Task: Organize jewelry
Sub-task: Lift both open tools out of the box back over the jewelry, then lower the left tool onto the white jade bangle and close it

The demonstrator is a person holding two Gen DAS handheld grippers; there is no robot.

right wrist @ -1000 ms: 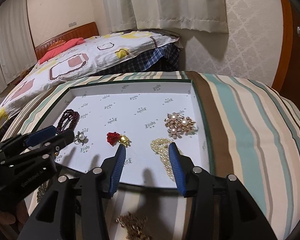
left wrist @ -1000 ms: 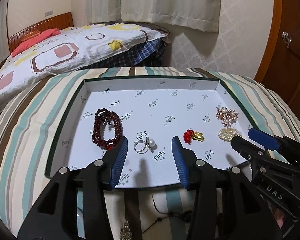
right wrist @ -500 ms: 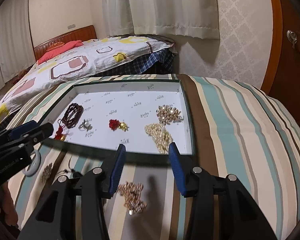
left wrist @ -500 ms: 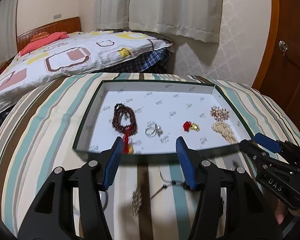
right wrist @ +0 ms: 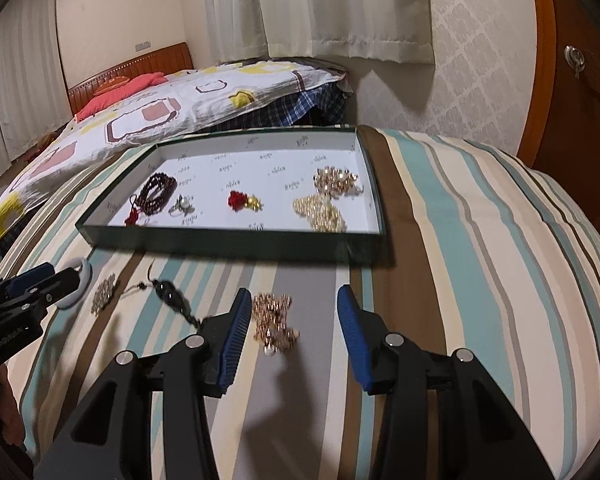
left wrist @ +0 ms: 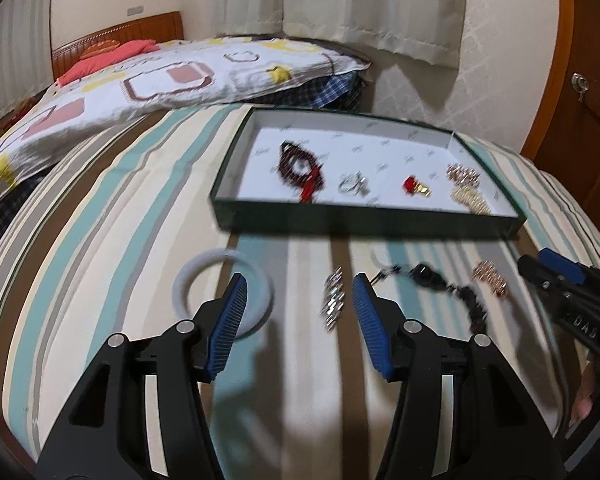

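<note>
A green tray (left wrist: 364, 222) (right wrist: 228, 244) with a white lining sits on the striped bedcover. In it lie a dark red bead bracelet (left wrist: 296, 162), a pearl ring (left wrist: 354, 184), a red and gold piece (left wrist: 416, 187), a pearl brooch (right wrist: 335, 179) and a pearl strand (right wrist: 320, 212). In front of the tray lie a white bangle (left wrist: 188, 284), a silver piece (left wrist: 332, 296), a black cord pendant (left wrist: 428, 276) and a rose-gold chain (right wrist: 274, 316). My left gripper (left wrist: 298, 320) is open above the cover between the bangle and the silver piece. My right gripper (right wrist: 290, 330) is open around the rose-gold chain.
A bed with a patterned quilt (left wrist: 160, 76) and a red pillow lies behind on the left. Curtains (right wrist: 320, 8) hang at the back. A wooden door (right wrist: 580, 80) stands at the right. The striped cover (right wrist: 480, 240) slopes away on the right.
Both grippers have drawn back from over the tray to the loose jewelry in front of it. Both stay open and empty.
</note>
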